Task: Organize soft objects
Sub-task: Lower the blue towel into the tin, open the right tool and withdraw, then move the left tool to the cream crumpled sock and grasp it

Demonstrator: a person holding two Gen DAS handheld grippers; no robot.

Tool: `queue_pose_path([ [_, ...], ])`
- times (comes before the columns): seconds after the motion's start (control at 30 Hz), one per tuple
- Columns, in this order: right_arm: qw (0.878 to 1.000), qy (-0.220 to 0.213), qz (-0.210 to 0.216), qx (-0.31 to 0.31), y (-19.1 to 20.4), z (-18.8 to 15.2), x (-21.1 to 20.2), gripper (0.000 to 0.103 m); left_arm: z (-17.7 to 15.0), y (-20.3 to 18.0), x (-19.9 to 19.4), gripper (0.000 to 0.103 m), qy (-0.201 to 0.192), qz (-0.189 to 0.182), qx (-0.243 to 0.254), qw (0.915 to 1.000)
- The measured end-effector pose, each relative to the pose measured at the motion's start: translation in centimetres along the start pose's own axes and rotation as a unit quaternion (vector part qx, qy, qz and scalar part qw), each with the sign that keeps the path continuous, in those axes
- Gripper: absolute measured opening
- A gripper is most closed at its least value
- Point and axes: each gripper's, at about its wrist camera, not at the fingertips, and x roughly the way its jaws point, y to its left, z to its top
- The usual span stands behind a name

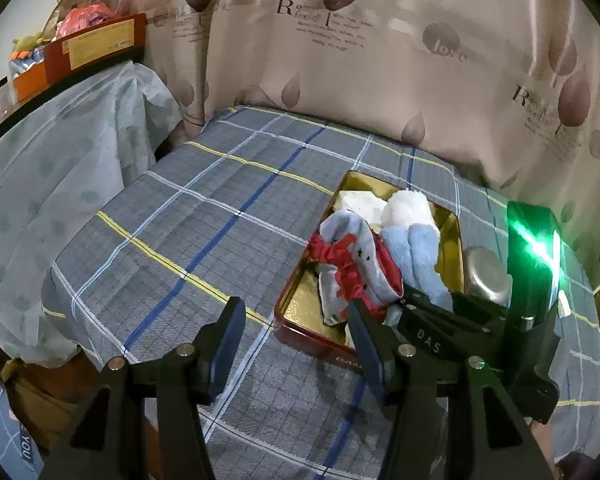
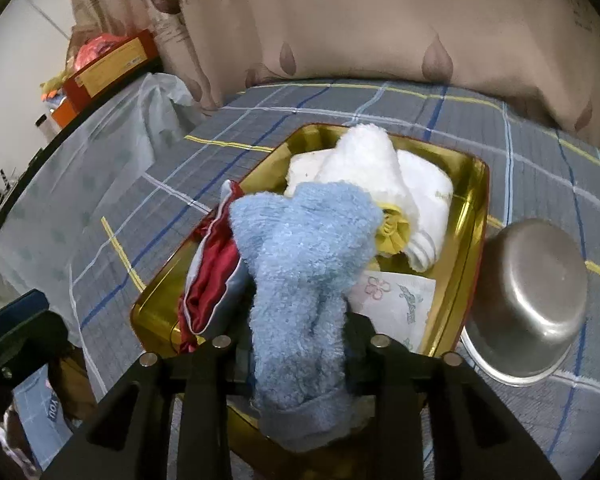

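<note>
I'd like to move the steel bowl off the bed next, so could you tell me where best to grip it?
The steel bowl lies upside down right of the tin, so its rounded base offers no hold. Judging by that pose, pinch its rim at the near edge, one finger slid under the lip, coming from above on the right, away from the tin's wall.

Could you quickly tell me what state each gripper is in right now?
Left gripper: open, holding nothing.
Right gripper: blue towel between its jaws over the gold tin; grip cannot be told.
</note>
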Motion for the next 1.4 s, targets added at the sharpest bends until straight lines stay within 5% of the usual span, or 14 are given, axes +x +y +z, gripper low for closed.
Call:
queue_pose_path([
  [0.1,1.000,-0.017,-0.016,-0.020,0.6,-0.1,-0.9,0.040,-0.1,-0.2,0.0,0.054,0.002,0.005,0.004,1.0000],
  [0.23,0.998,-0.049,-0.027,-0.042,1.2,0.0,-2.8,0.065,-0.1,-0.3,0.0,0.054,0.002,0.005,0.006,1.0000],
  [0.57,0.991,-0.133,0.003,0.001,-1.4,-0.7,-8.6,0.074,-0.6,-1.1,0.5,0.054,0.012,0.016,0.024,0.9995],
  [0.77,0.980,-0.168,-0.104,0.013,-6.5,-3.8,-11.2,0.075,-1.0,-1.8,0.9,0.054,0.017,0.024,0.038,0.9988],
  [0.9,0.967,-0.170,-0.176,0.076,-13.5,-6.1,-13.4,0.075,-1.2,-2.1,1.3,0.054,0.020,0.029,0.045,0.9984],
  [1.2,0.905,-0.140,-0.365,0.167,-28.6,-11.7,-18.4,0.082,-1.7,-2.9,2.0,0.055,0.027,0.043,0.060,0.9969],
  [1.4,0.887,-0.125,-0.361,0.259,-34.5,-14.8,-19.4,0.083,-1.8,-4.2,1.9,0.054,0.020,0.061,0.085,0.9943],
])
